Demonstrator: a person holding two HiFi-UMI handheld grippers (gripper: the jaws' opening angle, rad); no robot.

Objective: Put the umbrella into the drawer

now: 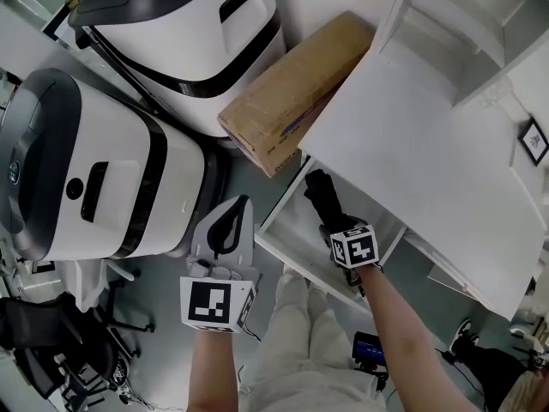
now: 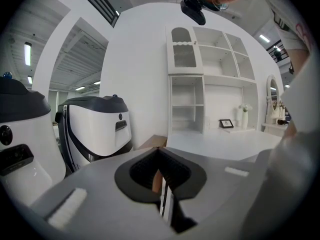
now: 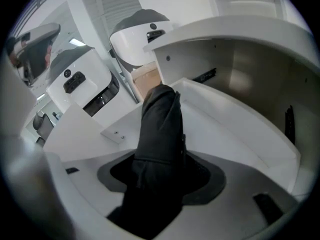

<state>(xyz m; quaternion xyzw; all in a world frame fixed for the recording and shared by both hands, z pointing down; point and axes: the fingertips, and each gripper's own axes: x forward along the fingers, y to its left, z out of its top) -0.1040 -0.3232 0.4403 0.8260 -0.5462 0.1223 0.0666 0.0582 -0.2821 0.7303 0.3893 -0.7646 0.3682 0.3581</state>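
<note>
We see the drawer (image 1: pixel 290 230) pulled out, open from above only at its front part. The desk top (image 1: pixel 429 136) overhangs the rest, so the way in is slanted from the front. The umbrella (image 1: pixel 319 194) and the right gripper (image 1: pixel 333 220) clamped on it fill the right part of that gap, with bare drawer bottom to their left. The box (image 1: pixel 287 84) leans on the desk edge near the drawer's far left corner and blocks that side. Two white machines (image 1: pixel 111 170) crowd the left. The left gripper (image 1: pixel 225 227), jaws together, hangs over the floor (image 1: pixel 250 183) strip between them and the drawer front.
</note>
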